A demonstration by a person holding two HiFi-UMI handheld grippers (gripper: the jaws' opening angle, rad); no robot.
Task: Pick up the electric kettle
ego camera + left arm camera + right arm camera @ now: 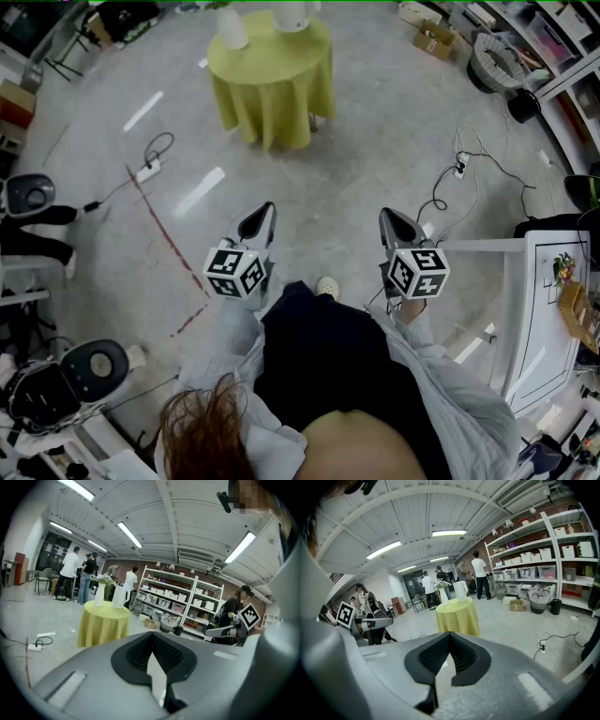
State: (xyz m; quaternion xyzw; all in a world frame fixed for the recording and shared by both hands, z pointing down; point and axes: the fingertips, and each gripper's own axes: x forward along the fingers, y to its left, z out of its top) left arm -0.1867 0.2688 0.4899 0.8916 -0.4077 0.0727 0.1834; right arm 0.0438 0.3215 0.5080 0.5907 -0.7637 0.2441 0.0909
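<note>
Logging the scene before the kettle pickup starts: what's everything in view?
Electric kettle: one, white, on the round table.
Vase: one, white, beside the kettle.
Round table: one, yellow-green cloth, ahead on the floor.
Power strips: two, white, floor, one each side.
Shelving: one run, white, along the wall.
People: several, standing beyond the table.
Left gripper: grey, jaws shut, empty.
Right gripper: grey, jaws shut, empty.

Head camera is looking steeply down over the person's front onto the grey concrete floor (375, 141). Cameras on the left gripper (266, 210) and right gripper (388, 217) are facing forward along their jaws, close behind them. All three are sharing the round table draped in yellow-green cloth (272, 98), well ahead.
</note>
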